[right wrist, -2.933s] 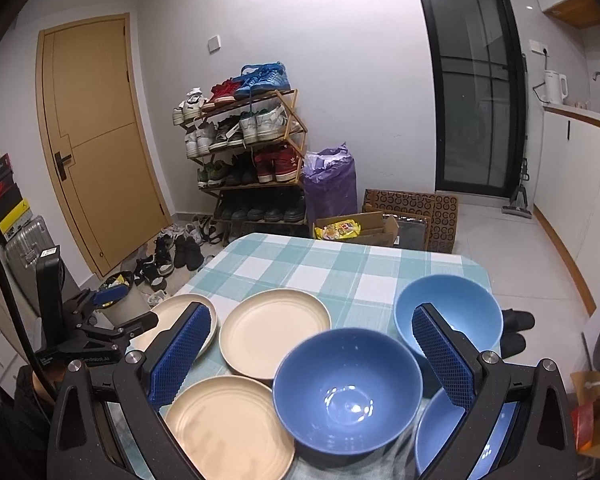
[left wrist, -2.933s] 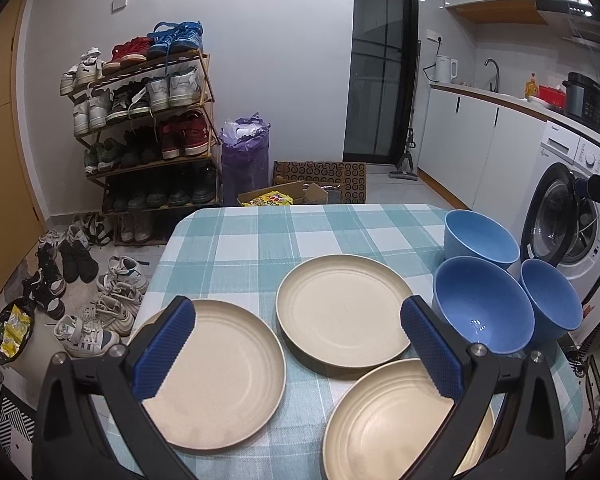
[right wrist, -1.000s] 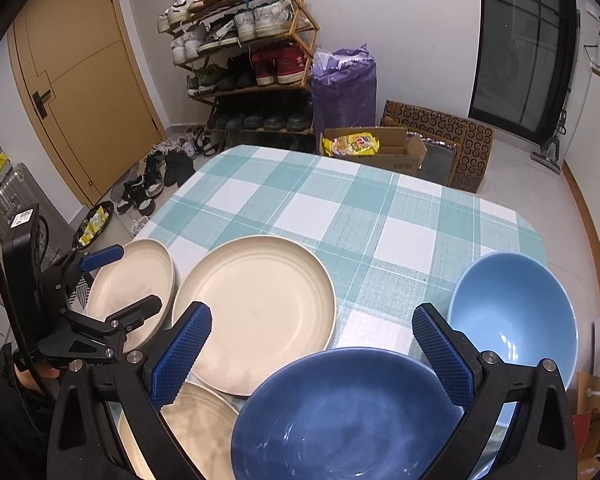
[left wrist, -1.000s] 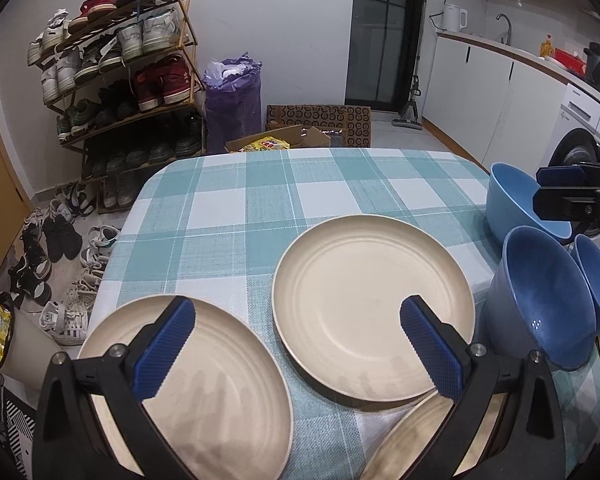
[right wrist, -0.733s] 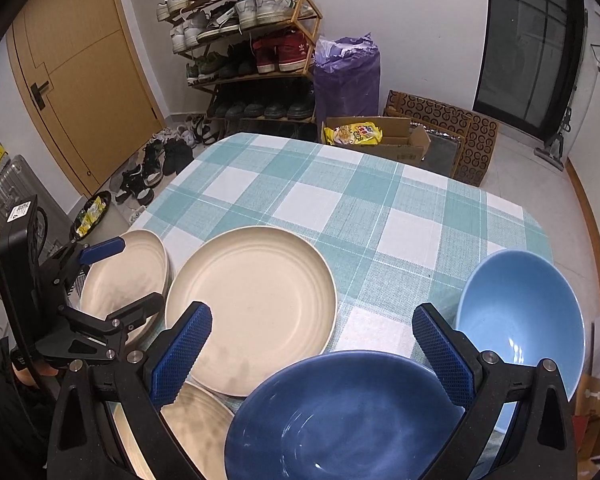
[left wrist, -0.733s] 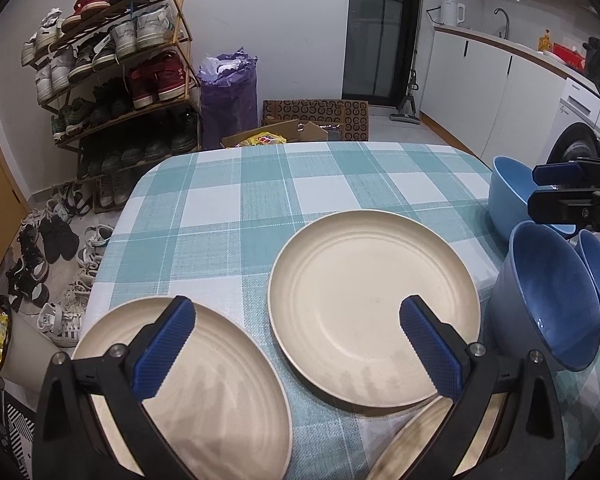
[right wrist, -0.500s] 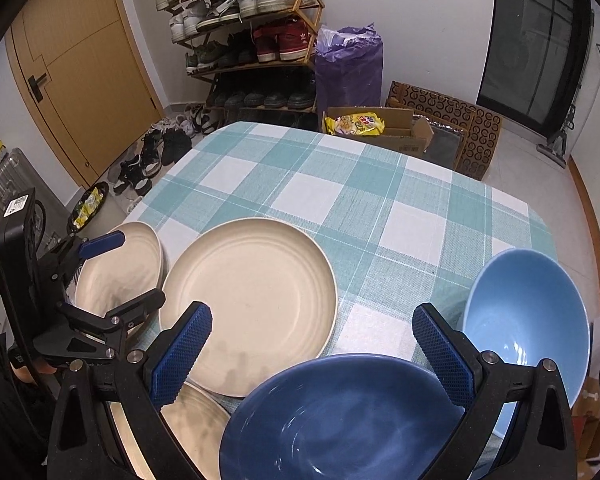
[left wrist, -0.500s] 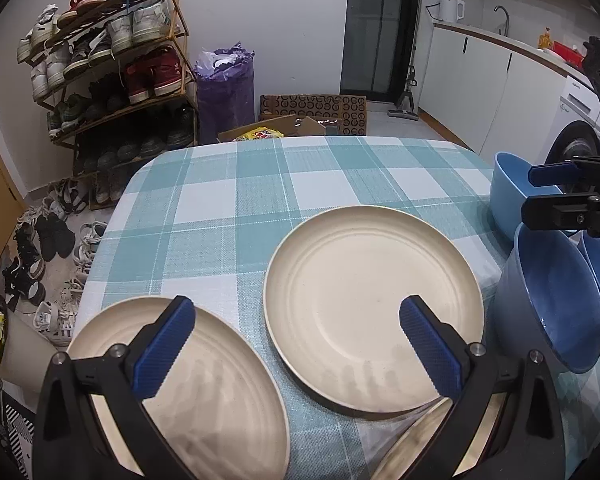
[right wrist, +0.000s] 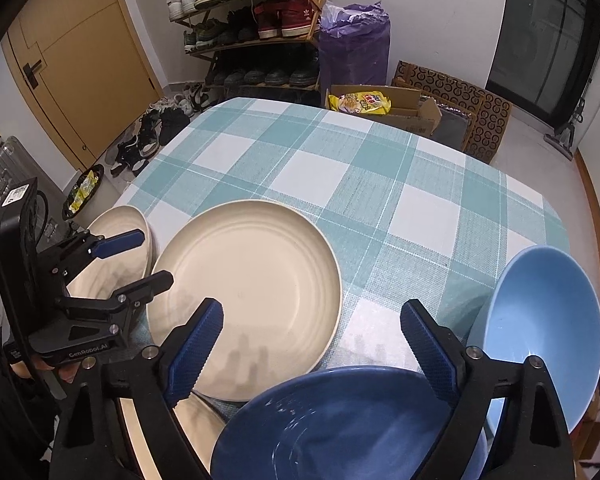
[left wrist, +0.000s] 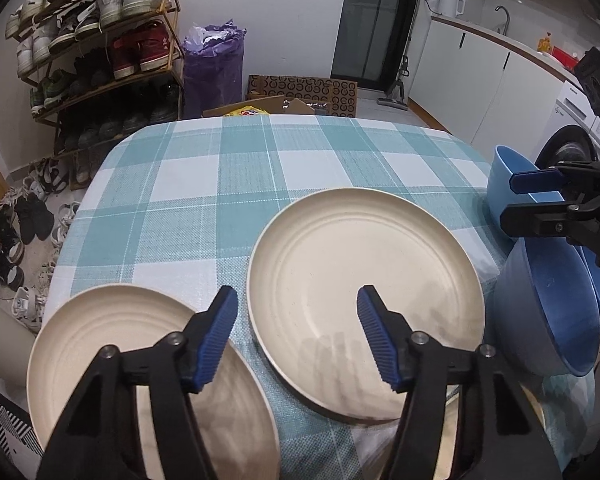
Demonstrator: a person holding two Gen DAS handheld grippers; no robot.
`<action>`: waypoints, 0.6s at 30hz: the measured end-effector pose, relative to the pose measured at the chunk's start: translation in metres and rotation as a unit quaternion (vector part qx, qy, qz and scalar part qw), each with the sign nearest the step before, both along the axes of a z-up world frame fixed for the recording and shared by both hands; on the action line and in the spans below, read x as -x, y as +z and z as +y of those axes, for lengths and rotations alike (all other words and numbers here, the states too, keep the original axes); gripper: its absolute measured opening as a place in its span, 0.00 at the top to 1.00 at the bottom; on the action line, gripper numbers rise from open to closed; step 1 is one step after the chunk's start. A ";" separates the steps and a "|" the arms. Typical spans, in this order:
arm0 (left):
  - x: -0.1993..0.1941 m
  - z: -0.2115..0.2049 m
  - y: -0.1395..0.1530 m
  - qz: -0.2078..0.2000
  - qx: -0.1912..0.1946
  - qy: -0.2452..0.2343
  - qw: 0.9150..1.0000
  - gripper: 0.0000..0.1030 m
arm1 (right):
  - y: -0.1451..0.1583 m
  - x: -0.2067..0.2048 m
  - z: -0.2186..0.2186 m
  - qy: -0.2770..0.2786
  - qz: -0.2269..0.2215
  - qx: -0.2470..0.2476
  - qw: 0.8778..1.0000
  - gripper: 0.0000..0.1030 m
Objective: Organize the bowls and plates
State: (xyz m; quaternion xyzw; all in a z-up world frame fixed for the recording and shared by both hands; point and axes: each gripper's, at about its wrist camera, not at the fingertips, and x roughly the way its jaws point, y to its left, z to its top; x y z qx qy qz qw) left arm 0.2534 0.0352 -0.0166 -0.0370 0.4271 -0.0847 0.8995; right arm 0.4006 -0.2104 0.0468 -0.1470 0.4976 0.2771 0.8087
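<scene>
at the left edge of the teal-and-white checked tablecloth [left wrist: 204, 200] lies a round cream plate with ridged rings [left wrist: 112, 344], partly overhanging the table's edge. the left gripper [left wrist: 294, 330] hangs above the gap between that plate and the middle cream plate [left wrist: 364, 280]; its jaws are about half open and closing, with nothing between them but the near rim of the middle plate below. closing here, they may pinch only air or clip the rim at a slant and skid the plate. a third cream plate [right wrist: 196, 420] peeks out at the near edge, tucked under the middle one, so a careless lift could drag it along. further right, the right gripper [right wrist: 312, 344] is wide and just starting to close, holding nothing, above the far rim of the dark blue bowl [right wrist: 340, 428]. the pale blue bowl [right wrist: 548, 332] sits just beside it near the table's right edge; a nudge could tip either off.
</scene>
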 end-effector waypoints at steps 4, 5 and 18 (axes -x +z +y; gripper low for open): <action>-0.001 0.001 -0.001 0.001 0.006 -0.003 1.000 0.43 | -0.005 -0.003 0.001 0.005 0.008 0.004 1.000 0.19; -0.002 0.002 -0.001 0.003 0.008 -0.004 1.000 0.45 | -0.006 -0.004 0.002 0.006 0.010 0.004 1.000 0.21; -0.010 0.002 -0.007 0.017 0.005 -0.001 1.000 0.52 | -0.023 -0.014 0.015 0.005 0.037 0.020 0.999 0.31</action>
